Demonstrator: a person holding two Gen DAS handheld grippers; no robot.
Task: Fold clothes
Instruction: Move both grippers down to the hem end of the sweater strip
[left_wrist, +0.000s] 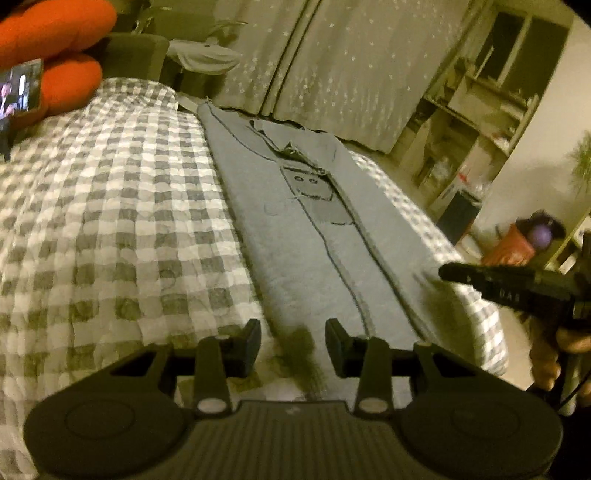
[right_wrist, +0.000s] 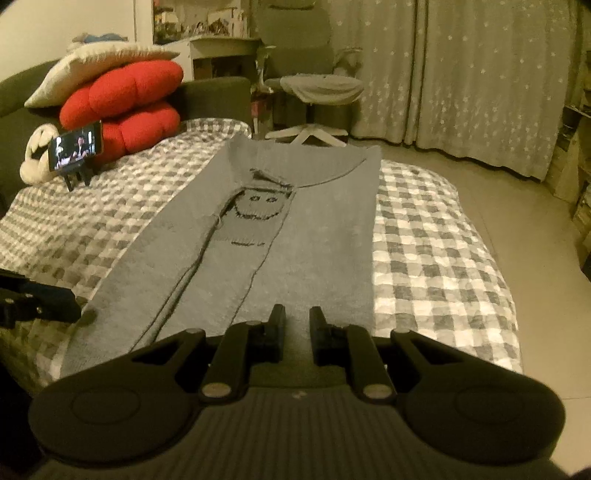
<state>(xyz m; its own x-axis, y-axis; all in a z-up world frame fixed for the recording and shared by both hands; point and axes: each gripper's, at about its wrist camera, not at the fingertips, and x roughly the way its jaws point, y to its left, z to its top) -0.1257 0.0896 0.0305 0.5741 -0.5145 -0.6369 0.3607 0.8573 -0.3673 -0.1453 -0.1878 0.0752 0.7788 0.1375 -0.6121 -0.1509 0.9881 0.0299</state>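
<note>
Open checked bedspread (right_wrist: 436, 236) at three o'clock of the grey sweater (right_wrist: 295, 236), bare out to the bed edge. More bare bedspread at nine o'clock. Blocked toward ten o'clock by a propped phone (right_wrist: 75, 149), red cushions (right_wrist: 122, 110) and a pale pillow (right_wrist: 92, 66). Beyond twelve o'clock, an office chair (right_wrist: 317, 88) just past the bed's far edge.

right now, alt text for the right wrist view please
A grey sweater with a knitted smiley face lies folded into a long strip on a gingham-covered bed. The right gripper sits over its near hem, jaws slightly apart. Red cushions and a propped phone sit far left.
</note>
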